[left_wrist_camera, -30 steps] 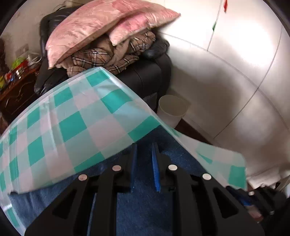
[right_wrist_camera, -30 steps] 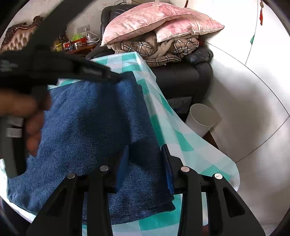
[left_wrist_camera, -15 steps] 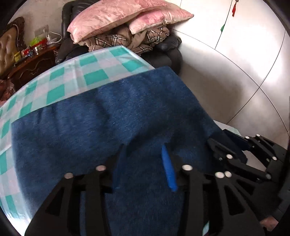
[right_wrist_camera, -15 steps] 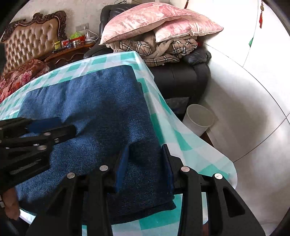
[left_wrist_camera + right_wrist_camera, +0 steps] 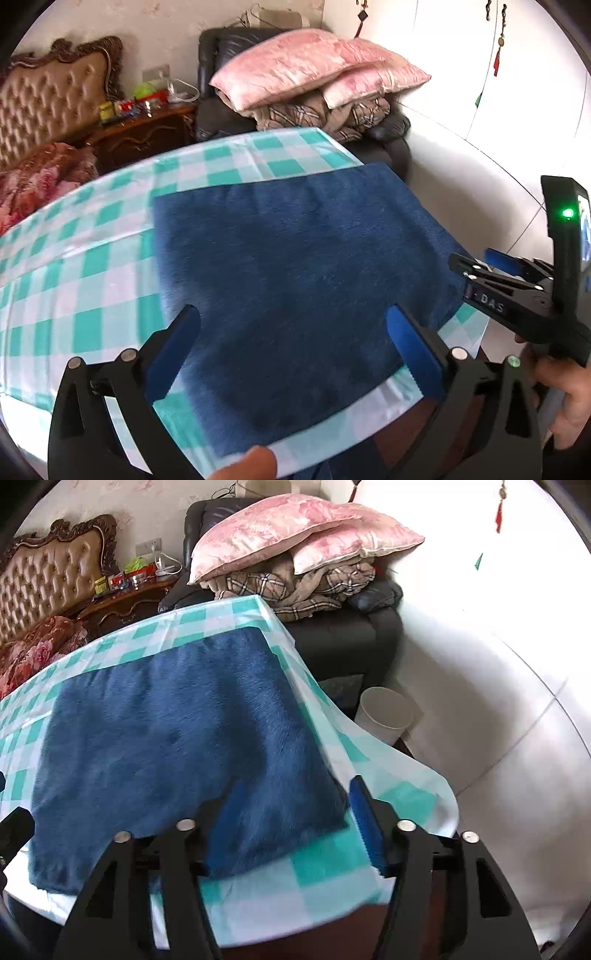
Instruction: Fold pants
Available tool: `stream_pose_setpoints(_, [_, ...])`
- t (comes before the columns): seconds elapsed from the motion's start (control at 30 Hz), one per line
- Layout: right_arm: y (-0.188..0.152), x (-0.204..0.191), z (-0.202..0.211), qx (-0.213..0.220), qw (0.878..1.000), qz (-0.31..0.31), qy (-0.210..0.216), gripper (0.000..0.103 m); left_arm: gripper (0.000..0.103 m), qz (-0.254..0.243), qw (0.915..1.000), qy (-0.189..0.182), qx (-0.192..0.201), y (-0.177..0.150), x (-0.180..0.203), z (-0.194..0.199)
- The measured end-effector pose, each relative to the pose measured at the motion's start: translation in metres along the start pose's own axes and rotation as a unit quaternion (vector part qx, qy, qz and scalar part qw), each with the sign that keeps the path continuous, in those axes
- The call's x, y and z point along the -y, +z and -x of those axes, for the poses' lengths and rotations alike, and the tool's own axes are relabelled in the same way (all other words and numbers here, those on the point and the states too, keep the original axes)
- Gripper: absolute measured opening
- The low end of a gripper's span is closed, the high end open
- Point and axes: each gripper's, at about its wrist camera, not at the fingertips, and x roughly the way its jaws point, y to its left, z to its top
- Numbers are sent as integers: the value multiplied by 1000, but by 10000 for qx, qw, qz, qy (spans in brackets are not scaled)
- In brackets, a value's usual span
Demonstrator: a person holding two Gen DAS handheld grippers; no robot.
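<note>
While both tongs, left (image 5: 291, 354) and right (image 5: 291, 823), are opening clear of the pants (image 5: 177, 738) folded flat on the checked desk (image 5: 92, 258), the fold looks laid, so next comes smoothing or regripping the six o'clock edge.

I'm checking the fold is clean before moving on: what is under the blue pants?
The blue pants lie folded flat on the teal-and-white checked tablecloth, which shows along every edge. Whatever lies beneath their middle, and the table under the cloth, is covered.
</note>
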Motion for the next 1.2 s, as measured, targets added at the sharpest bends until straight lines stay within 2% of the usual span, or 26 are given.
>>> stream_pose_setpoints(0.1, [-6, -7, 22, 50, 10000, -35, 10, 64, 101, -25, 10000, -9, 31, -3, 3, 13])
stream_pose_setpoints(0.2, [-9, -14, 39, 126, 9999, -5, 10, 66, 101, 8, 9998, 164, 75, -5, 4, 22])
stream_pose_setpoints(0.33, [-10, -18, 50, 183, 9998, 2, 1, 66, 101, 99, 9997, 200, 41, -6, 1, 26])
stream_pose_setpoints(1.2, [-8, -23, 51, 140, 9999, 43, -8, 66, 101, 222, 9995, 203, 40, -2, -5, 30])
